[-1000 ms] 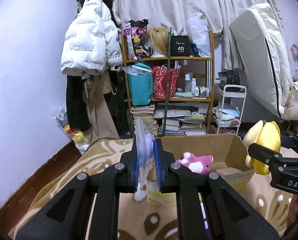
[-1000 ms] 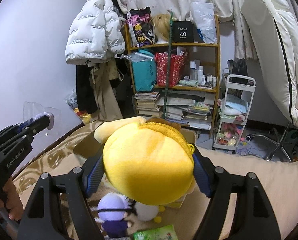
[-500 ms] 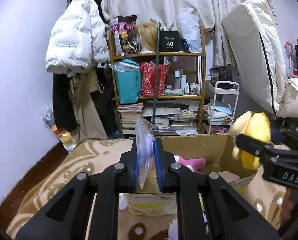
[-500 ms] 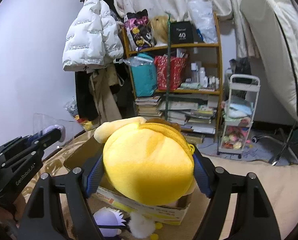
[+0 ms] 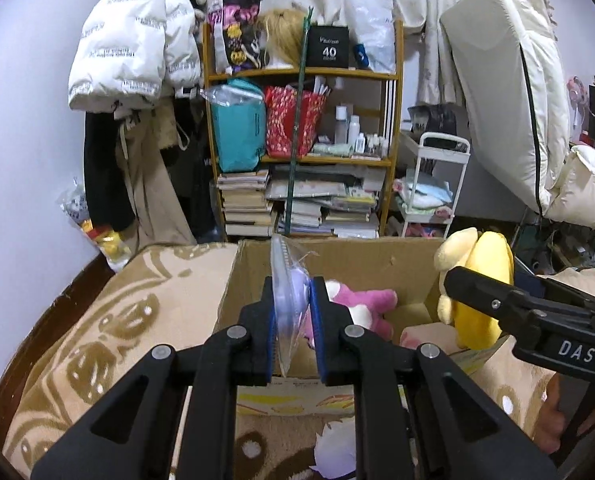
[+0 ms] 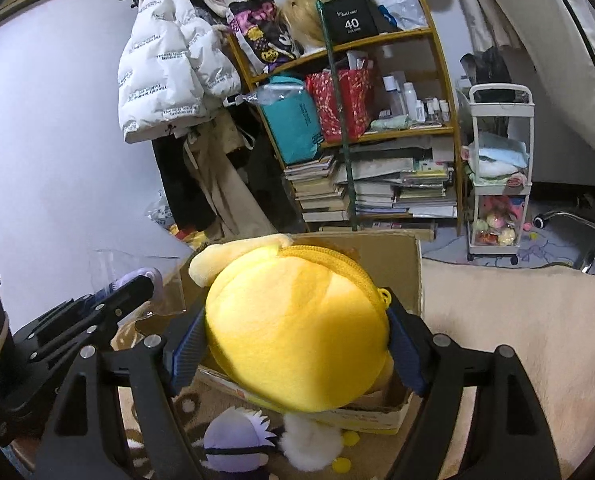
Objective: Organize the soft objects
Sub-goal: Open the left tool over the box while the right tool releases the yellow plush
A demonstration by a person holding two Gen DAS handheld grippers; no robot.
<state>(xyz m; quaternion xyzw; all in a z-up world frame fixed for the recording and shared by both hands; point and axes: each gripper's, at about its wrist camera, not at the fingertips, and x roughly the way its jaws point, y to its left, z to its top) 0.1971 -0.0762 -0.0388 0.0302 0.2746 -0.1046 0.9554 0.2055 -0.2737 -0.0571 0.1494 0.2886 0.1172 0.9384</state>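
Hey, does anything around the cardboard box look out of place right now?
Yes. A purple-haired plush and a white fluffy toy lie on the rug in front of the cardboard box, outside it, while a pink plush is already inside.

Left gripper (image 5: 291,304) moved forward: clear bagged item (image 5: 287,300) now over near edge of cardboard box (image 5: 337,258), earlier short of it. Box fills more of left wrist view; pink plush (image 5: 361,306) closer. Right gripper (image 6: 297,340) carried yellow plush (image 6: 297,332) from beside box to above its right wall. Purple-haired doll (image 6: 237,440) dropped lower in right wrist view.
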